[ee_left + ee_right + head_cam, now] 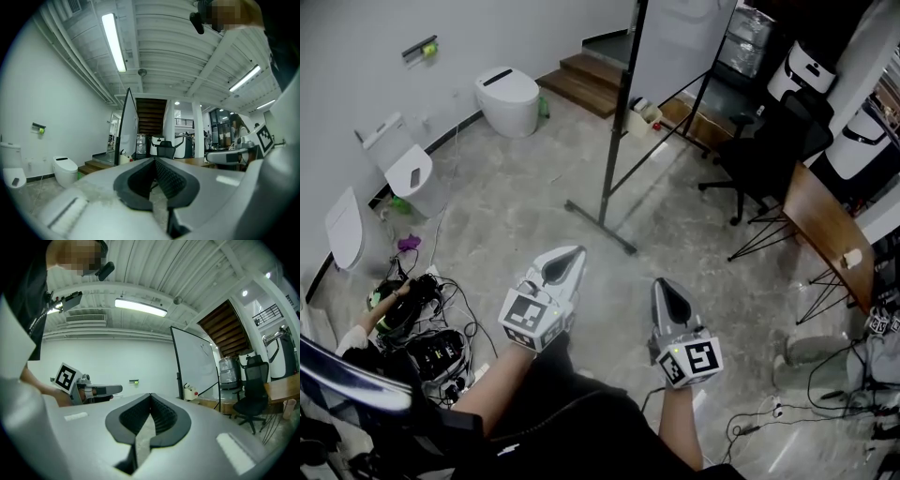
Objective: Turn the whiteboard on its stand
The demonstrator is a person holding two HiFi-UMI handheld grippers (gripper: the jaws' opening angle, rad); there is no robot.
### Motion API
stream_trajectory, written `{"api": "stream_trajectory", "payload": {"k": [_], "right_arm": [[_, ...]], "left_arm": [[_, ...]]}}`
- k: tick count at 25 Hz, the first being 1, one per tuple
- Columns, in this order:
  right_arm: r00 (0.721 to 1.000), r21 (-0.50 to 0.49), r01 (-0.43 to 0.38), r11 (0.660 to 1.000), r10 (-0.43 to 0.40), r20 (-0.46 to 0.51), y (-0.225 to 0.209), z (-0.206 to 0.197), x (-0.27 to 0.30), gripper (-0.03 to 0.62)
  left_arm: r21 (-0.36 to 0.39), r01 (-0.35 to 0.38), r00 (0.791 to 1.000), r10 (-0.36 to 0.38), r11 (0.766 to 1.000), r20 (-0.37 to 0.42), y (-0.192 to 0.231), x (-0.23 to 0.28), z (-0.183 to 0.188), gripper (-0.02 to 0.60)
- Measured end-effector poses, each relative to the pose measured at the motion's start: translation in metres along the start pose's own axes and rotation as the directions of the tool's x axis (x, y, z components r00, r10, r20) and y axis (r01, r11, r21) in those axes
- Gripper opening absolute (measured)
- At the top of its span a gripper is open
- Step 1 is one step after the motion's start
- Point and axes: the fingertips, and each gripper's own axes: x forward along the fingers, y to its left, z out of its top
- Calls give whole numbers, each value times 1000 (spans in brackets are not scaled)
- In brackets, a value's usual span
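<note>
The whiteboard [675, 42] stands at the far side of the room on a black stand [617, 122] whose foot [600, 227] rests on the floor. It is about a metre beyond both grippers. My left gripper [569, 256] and right gripper [667, 289] are held side by side low in the head view, pointing toward the stand. Both are shut with nothing between the pads. In the left gripper view the whiteboard [125, 129] shows nearly edge-on above the closed left gripper [154, 161]. In the right gripper view the whiteboard [194, 366] stands to the right of the closed right gripper [151, 396].
Three white toilets [508, 98] [408, 169] [347, 230] line the left wall. A black office chair [764, 155] and a wooden table [825, 230] stand to the right. Cables and gear [431, 342] lie at the lower left beside a person's hand [394, 305]. Wooden steps [591, 80] lie behind the stand.
</note>
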Motion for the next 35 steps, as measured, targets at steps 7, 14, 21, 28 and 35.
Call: {"api": "stream_trajectory", "payload": {"k": [7, 14, 21, 28, 35], "right_arm": [[1000, -19, 28, 999, -29, -3, -24, 6, 49, 9], [998, -24, 61, 998, -61, 3, -46, 18, 112, 9], [993, -24, 118, 993, -117, 18, -65, 21, 179, 9], [984, -25, 175, 984, -174, 27, -96, 27, 224, 9], [977, -43, 214, 976, -213, 16, -103, 28, 266, 9]], "left_arm": [[-1, 37, 999, -37, 999, 5, 38, 47, 5, 3], [-3, 87, 996, -87, 996, -3, 86, 100, 15, 3], [-24, 156, 988, -157, 987, -7, 142, 154, 14, 3], [-1, 209, 978, -209, 978, -19, 176, 213, 18, 3], [13, 246, 969, -245, 969, -13, 217, 248, 20, 1]]}}
